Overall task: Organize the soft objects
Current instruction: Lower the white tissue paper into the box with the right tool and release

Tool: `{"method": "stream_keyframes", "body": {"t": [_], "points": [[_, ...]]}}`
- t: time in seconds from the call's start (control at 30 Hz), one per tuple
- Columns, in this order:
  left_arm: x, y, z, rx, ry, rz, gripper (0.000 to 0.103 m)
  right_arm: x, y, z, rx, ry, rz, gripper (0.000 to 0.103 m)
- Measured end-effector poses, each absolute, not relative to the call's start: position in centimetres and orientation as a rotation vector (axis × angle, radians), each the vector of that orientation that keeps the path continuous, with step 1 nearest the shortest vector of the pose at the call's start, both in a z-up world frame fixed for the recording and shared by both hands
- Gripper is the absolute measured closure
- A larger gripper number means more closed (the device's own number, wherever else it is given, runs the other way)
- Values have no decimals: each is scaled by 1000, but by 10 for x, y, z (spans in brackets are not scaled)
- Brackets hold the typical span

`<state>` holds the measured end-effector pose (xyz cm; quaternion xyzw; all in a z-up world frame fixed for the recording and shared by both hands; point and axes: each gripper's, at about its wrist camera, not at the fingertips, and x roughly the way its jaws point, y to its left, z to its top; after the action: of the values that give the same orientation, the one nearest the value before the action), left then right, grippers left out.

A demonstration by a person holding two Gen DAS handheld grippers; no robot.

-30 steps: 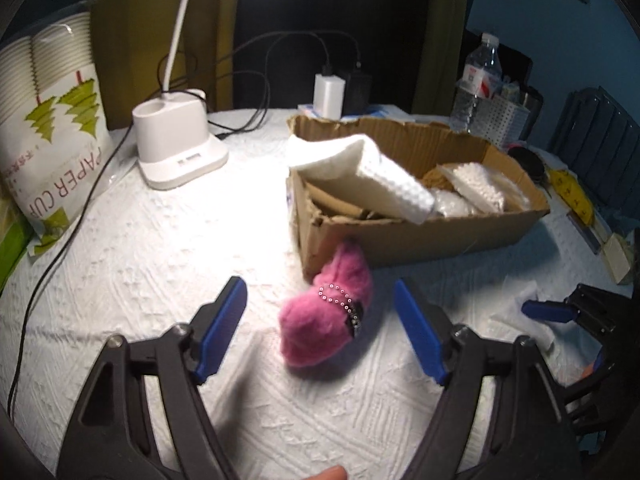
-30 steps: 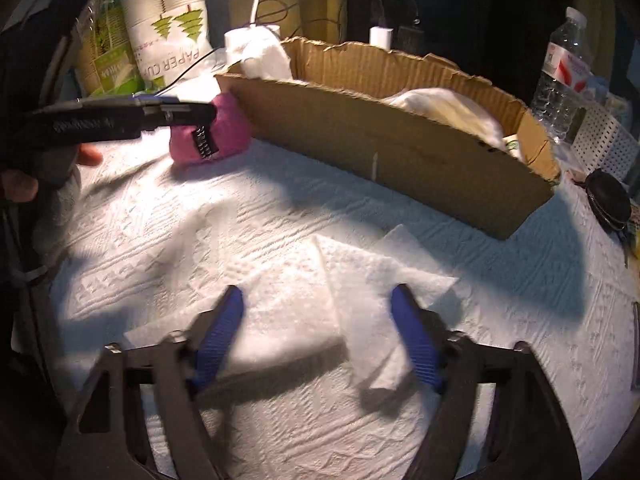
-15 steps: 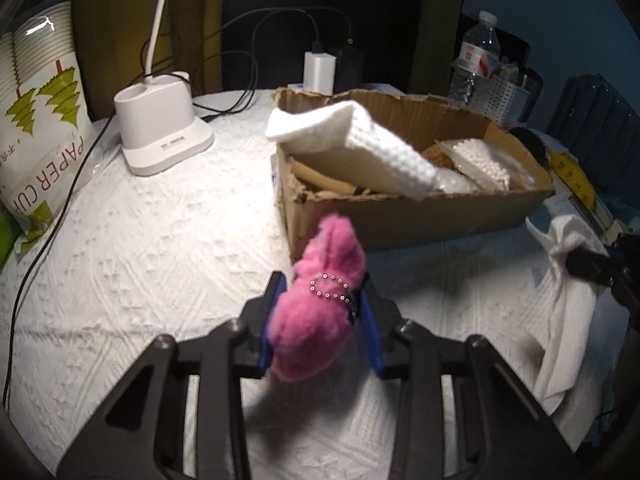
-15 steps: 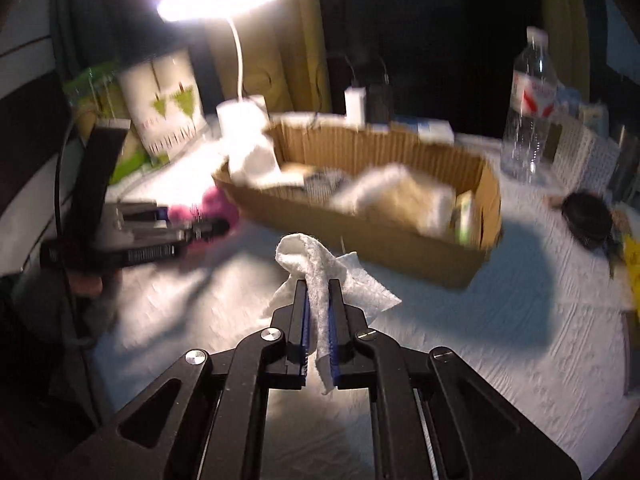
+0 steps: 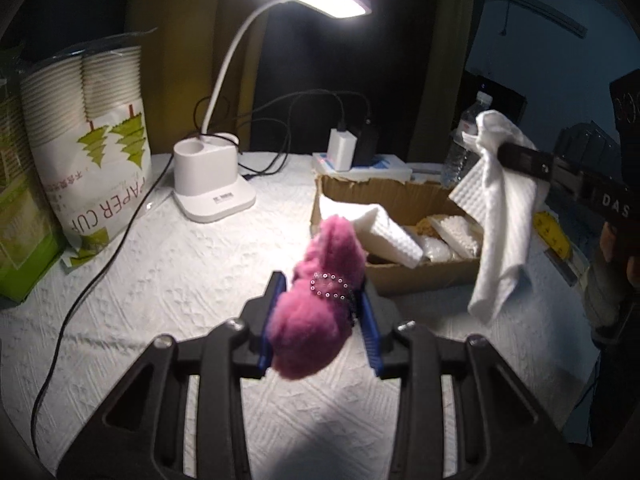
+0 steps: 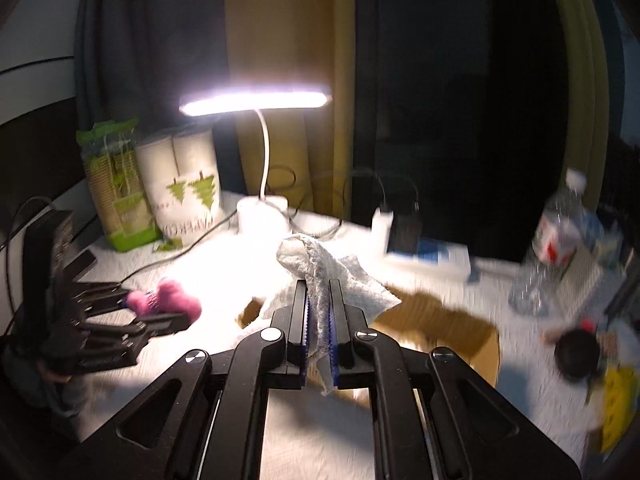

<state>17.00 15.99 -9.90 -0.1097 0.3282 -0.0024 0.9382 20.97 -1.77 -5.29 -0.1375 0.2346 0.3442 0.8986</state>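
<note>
My left gripper (image 5: pixel 320 320) is shut on a pink fluffy toy (image 5: pixel 320 304) with a beaded band and holds it above the table, just left of the cardboard box (image 5: pixel 424 276). The box holds white foam sheets (image 5: pixel 384 228). My right gripper (image 6: pixel 318 316) is shut on a white paper towel (image 6: pixel 320 276) and holds it in the air over the box (image 6: pixel 444 324). The towel (image 5: pixel 500 216) hangs over the box's right end in the left wrist view. The pink toy (image 6: pixel 168 300) shows at the left in the right wrist view.
A lit white desk lamp (image 5: pixel 212 188) stands behind, with black cables (image 5: pixel 100 248) across the white tablecloth. A paper cup pack (image 5: pixel 84 140) is at the left. A water bottle (image 6: pixel 556 240), a charger (image 5: pixel 342 148) and a basket lie behind and right of the box.
Both grippers closed on their objects and rose. The left lifted the pink toy off the table; the right lifted the paper towel off the table to above the box.
</note>
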Motion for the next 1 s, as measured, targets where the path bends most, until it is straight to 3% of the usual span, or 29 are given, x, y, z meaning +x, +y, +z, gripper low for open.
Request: {"method": "stream_keyframes", "body": {"t": [0.27,0.77,0.87,0.93,1.0], "points": [[171,182,-95,-246,639,19,67,236,31,-60,-304,504,736,94],[187,196,-109,-278,649,3,67,309,92,-179,-383,837,656,93],[189,195,-111,-274,655,0,67,304,96,-179,-416,839,643,93],[188,193,-110,-268,653,-1,67,305,94,-178,-391,858,644,91],[188,192,-107,-262,650,2,67,305,90,-172,-375,860,641,80]]}}
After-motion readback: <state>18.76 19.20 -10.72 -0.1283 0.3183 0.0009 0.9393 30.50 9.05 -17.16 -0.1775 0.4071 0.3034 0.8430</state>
